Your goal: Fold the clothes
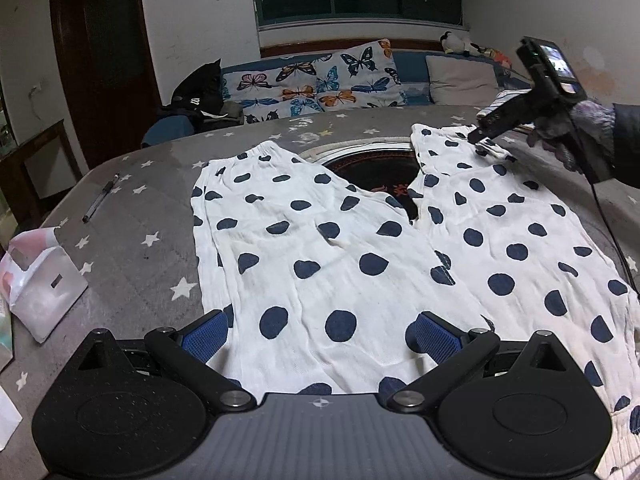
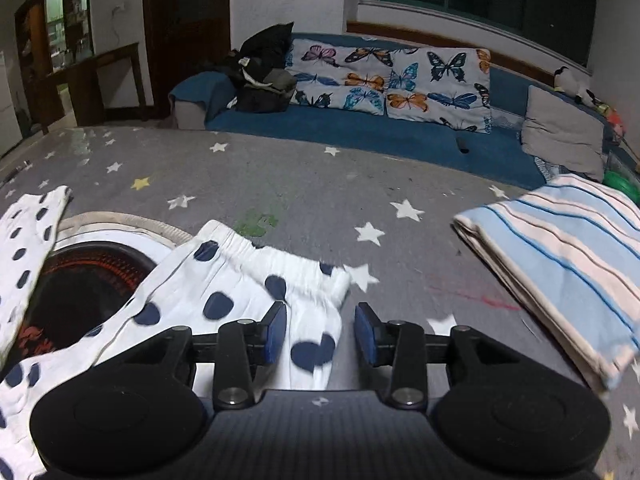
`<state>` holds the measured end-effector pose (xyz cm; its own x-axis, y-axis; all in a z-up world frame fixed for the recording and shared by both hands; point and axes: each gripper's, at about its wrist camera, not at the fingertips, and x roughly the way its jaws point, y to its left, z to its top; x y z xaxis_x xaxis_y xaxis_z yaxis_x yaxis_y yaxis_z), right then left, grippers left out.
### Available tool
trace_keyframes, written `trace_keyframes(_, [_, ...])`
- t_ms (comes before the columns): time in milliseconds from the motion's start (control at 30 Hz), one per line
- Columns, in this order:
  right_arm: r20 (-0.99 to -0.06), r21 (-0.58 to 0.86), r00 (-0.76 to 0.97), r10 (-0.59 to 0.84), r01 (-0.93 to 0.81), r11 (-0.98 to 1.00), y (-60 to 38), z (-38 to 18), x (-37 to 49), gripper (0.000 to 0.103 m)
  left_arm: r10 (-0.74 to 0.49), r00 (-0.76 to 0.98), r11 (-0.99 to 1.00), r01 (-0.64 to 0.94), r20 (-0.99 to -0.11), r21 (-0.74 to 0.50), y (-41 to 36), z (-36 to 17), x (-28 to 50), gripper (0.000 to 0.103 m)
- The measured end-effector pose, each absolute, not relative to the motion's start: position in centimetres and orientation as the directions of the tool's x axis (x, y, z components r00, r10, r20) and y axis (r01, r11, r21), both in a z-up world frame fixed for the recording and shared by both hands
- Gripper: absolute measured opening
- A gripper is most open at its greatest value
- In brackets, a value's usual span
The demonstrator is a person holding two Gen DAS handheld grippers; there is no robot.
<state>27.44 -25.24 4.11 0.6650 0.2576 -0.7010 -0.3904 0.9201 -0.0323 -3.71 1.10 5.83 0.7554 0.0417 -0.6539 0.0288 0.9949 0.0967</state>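
White trousers with dark blue dots point(image 1: 360, 248) lie spread flat on the grey star-print table cover point(image 1: 132, 216), both legs pointing away from me. My left gripper point(image 1: 318, 338) is open, its blue pads either side of the near waist part, just above the cloth. My right gripper point(image 1: 480, 136) reaches the far cuff of the right leg. In the right wrist view that gripper point(image 2: 320, 334) is open, its pads straddling the elastic cuff corner point(image 2: 316, 292) without closing on it.
A round dark heater opening point(image 1: 372, 168) shows between the legs. A folded blue-striped cloth point(image 2: 568, 256) lies at the right. A pen point(image 1: 100, 198) and a plastic bag point(image 1: 36, 280) lie at the left. A sofa with butterfly cushions point(image 2: 392, 80) stands behind.
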Motion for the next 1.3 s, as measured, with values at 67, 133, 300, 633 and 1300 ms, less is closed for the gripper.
trace_keyframes(67, [-0.697,-0.028,0.667,0.264,-0.394,0.919,-25.0,3.9,28.0,0.022,0.044,0.752,0.994,0.03,-0.657,0.101,1.0,5.8,-3.7,0.102])
trace_keyframes(133, [-0.691,-0.055,0.684,0.233,-0.371,0.927,-24.9,3.9,28.2,0.016,0.044,0.75,0.994,0.033,-0.661,0.104,0.9,5.7,-3.7,0.102])
trace_keyframes(300, [-0.682,-0.119,0.714,0.158,-0.323,0.939,-25.2,3.8,28.4,0.019,0.022,0.752,0.993,0.062,-0.659,0.104,0.1,5.8,-4.0,0.102])
trace_keyframes(633, [-0.671,-0.115,0.72,0.178,-0.339,0.934,-27.6,7.1,24.4,0.048,-0.204,0.77,0.957,0.288,-0.605,0.044,-4.5,7.7,-6.8,0.098])
trace_keyframes(1300, [-0.722,-0.06,0.672,0.168,-0.303,0.951,-33.3,5.7,17.5,0.059,-0.472,0.553,0.736,0.676,-0.687,0.038,-15.5,5.0,-10.2,0.049])
